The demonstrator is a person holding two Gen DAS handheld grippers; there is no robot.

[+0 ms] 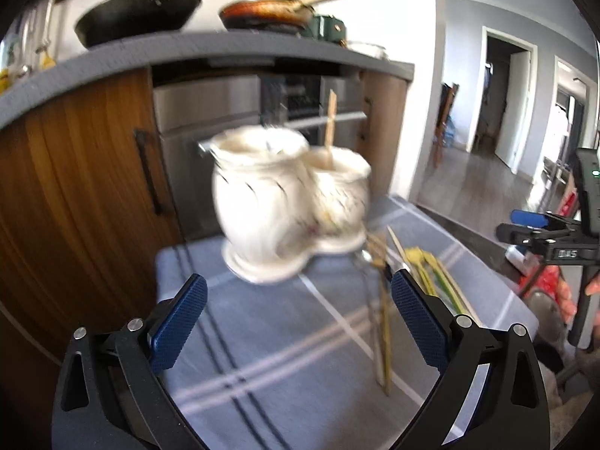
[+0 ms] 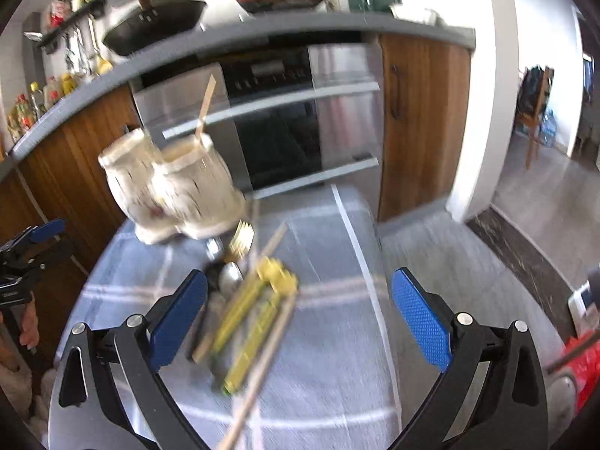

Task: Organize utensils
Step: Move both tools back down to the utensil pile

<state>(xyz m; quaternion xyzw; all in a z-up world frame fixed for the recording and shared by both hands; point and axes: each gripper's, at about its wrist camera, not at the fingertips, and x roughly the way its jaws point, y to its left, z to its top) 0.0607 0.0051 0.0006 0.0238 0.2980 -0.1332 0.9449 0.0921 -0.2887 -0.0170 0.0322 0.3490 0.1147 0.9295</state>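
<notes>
A white ceramic double-cup holder (image 1: 288,206) stands on the grey-blue checked cloth (image 1: 262,337); one wooden chopstick (image 1: 330,127) stands in its right cup. Loose utensils (image 1: 382,300) lie to its right: spoons, a fork, chopsticks, yellow-green handled pieces. My left gripper (image 1: 298,322) is open and empty, in front of the holder. In the right wrist view the holder (image 2: 172,187) is at the upper left, and the utensil pile (image 2: 247,300) lies just ahead. My right gripper (image 2: 300,318) is open and empty, above the pile's right side. Both views are motion-blurred.
Behind the table are a steel oven (image 2: 277,120), wooden cabinets (image 1: 75,187) and a grey counter (image 1: 225,48) with two pans. The right gripper's body (image 1: 555,232) shows at the left view's right edge. The cloth's right edge (image 2: 375,262) drops to the floor.
</notes>
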